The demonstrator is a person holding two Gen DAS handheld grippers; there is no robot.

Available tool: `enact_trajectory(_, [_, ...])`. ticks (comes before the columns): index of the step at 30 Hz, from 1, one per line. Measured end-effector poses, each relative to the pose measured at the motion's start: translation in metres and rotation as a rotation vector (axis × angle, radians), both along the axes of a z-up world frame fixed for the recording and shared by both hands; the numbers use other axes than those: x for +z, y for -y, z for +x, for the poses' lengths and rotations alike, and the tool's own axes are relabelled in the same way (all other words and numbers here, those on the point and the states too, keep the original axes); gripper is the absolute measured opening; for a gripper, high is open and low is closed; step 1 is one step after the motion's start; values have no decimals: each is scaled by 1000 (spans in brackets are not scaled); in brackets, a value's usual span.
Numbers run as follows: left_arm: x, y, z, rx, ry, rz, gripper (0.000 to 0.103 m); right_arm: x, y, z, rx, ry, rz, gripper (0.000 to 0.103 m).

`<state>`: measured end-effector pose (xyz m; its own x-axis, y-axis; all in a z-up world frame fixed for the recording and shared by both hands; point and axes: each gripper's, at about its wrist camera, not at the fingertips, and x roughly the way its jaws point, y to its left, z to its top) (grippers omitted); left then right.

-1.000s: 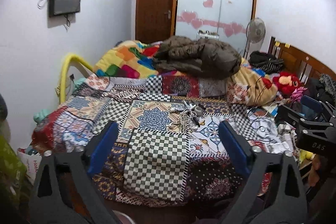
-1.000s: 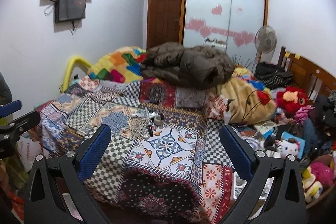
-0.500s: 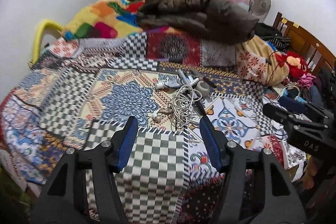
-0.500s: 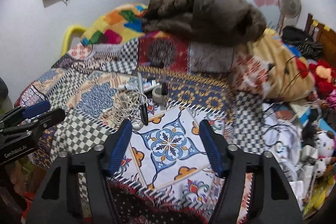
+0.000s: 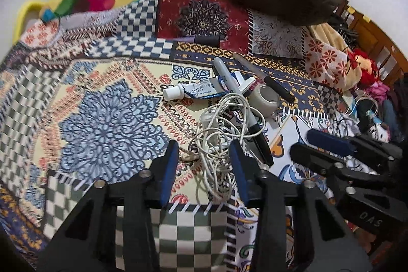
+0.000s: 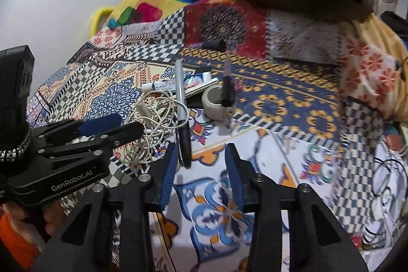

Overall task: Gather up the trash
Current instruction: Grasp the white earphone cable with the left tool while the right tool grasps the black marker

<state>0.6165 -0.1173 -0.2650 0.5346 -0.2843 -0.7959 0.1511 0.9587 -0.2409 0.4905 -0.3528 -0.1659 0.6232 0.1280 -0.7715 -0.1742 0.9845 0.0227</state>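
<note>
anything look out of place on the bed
Yes: loose clutter lies mid-bed on the patchwork quilt: a tangled white cable, a white squeezed tube, a roll of tape and black-capped markers lying askew.

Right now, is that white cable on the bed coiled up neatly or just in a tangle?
Tangled. The white cable lies in loose, crossing loops on the bedspread, with a black marker lying beside it.

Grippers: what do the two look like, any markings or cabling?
Both are black plastic frames with silver screws and two fingers faced with ribbed blue pads. The left gripper reads "GenRobot.AI", with a braided black-and-white cable behind; an orange sleeve shows below. The right gripper shows "DAS".
</note>
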Motion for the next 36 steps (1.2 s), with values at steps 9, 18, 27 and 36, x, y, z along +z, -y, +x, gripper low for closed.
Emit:
enact_trajectory(9, [-12,-11,2,2,-5,-67,20,-19,-19,25,74,-42,-7,23])
enact_trajectory(18, [-8,-15,-2,-1,6,-75,5,-27,-25,31,60,-38,-13,15])
enact_trajectory(27, [34,-16,-33,-11,98,-29,5,-9,-19,5,47,-16,-11,14])
enact_trajectory(36, [47,-42,-61,41,66,3,5,-3,-23,-25,56,-36,-42,14])
